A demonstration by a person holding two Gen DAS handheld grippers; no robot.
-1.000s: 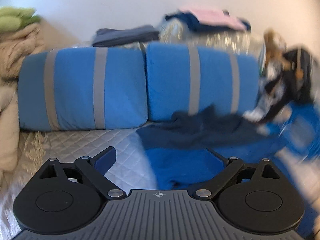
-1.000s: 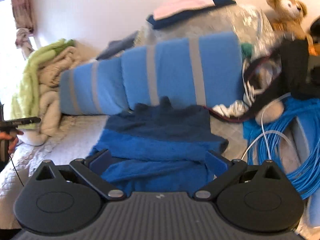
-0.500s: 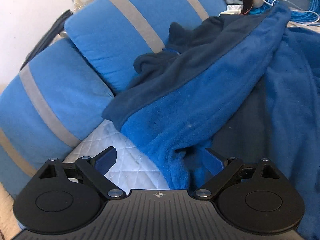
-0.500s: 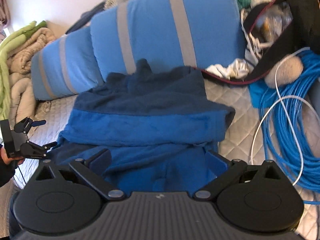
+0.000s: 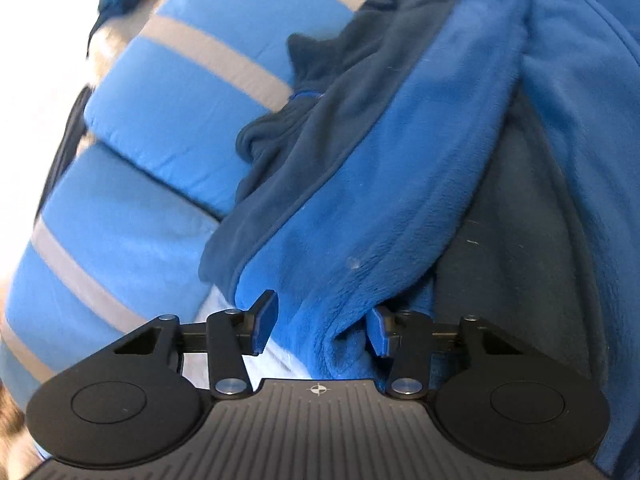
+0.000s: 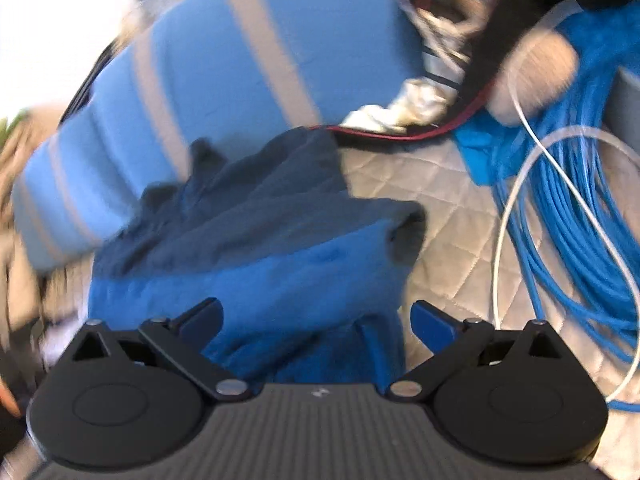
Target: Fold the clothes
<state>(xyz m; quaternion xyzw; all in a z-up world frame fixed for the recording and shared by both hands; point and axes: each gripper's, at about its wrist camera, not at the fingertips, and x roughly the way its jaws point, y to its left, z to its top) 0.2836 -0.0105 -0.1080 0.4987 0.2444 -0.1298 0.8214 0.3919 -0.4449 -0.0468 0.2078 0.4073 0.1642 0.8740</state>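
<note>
A fleece garment (image 5: 360,200) in bright blue with dark navy panels lies crumpled on the quilted bed, its top against the blue pillows. My left gripper (image 5: 322,326) has its jaws closing on a bright blue fold at the garment's near left edge. The fold fills the gap and both pads touch it. In the right wrist view the same garment (image 6: 280,264) spreads out below my right gripper (image 6: 316,320). Its fingers stand wide apart over the garment's near right part, with fabric under and between them but not pinched.
Two blue pillows with grey stripes (image 5: 180,100) (image 6: 224,80) lean behind the garment. To the right on the grey quilt (image 6: 452,208) lie a coil of blue cable (image 6: 580,220), a white cable loop (image 6: 508,240) and a heap of dark and white clutter (image 6: 440,48).
Both grippers dropped closer to the garment and rolled. The left jaws went from wide apart to narrowed around a blue fold. The right jaws stayed wide.
</note>
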